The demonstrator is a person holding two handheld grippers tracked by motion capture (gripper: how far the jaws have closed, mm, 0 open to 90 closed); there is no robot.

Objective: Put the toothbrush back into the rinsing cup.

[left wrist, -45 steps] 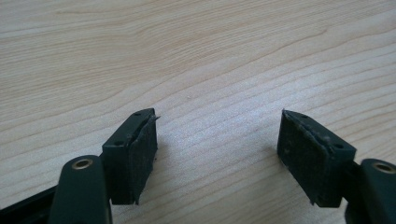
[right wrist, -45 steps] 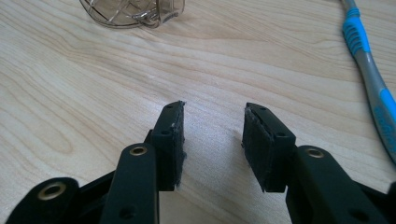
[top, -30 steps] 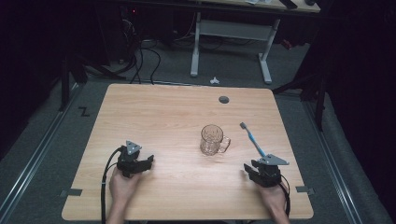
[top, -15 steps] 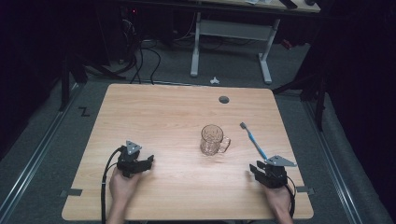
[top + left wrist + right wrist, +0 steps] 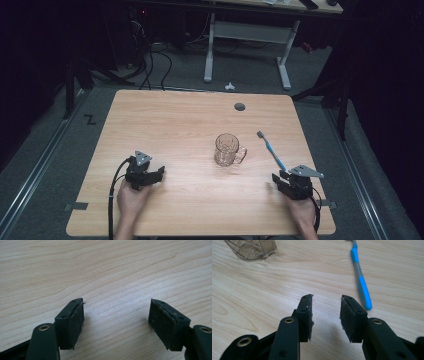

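Right tongs (image 5: 325, 315) spread and empty, just near of the blue-and-grey plastic toothbrush (image 5: 360, 277); left tongs (image 5: 116, 322) spread wide over the light wooden table (image 5: 175, 125).

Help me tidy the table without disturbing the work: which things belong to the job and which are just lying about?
Part of the job:
toothbrush, beside the open right gripper
glass mug, upright

Lying about:
small white scrap on the floor
desk behind the table
cables on the floor
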